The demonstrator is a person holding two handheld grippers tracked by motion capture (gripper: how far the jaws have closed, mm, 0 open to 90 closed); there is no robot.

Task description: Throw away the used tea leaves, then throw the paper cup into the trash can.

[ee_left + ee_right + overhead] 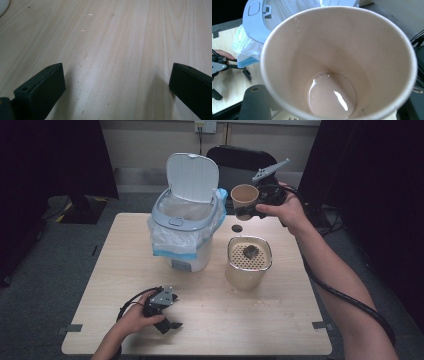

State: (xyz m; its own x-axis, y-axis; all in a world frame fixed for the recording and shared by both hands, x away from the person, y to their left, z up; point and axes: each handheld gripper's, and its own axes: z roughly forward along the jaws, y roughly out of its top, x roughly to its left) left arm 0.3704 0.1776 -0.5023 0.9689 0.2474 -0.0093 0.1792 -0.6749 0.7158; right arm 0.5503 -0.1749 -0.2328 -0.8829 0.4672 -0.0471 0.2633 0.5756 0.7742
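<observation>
Right gripper [248, 211], raised above the far right part of the bench [280, 330], its fingers closed on the lower wall of a paper cup [244, 196]. The cup is tilted, mouth turned toward the viewer, and hangs in the air between the waste bin [186, 227] and the person's right hand [282, 210]. In the right gripper view a thin pool of pale liquid [332, 96] lies at the cup's bottom. Below the cup stands a beige container topped by a perforated strainer [249, 254], with a dark lump [250, 251] resting on the strainer. The bin, lined with a plastic bag, has its lid [192, 176] swung up. Left gripper [167, 316], resting low at the near left of the bench; fingers [42, 87] spread wide with nothing between them.
</observation>
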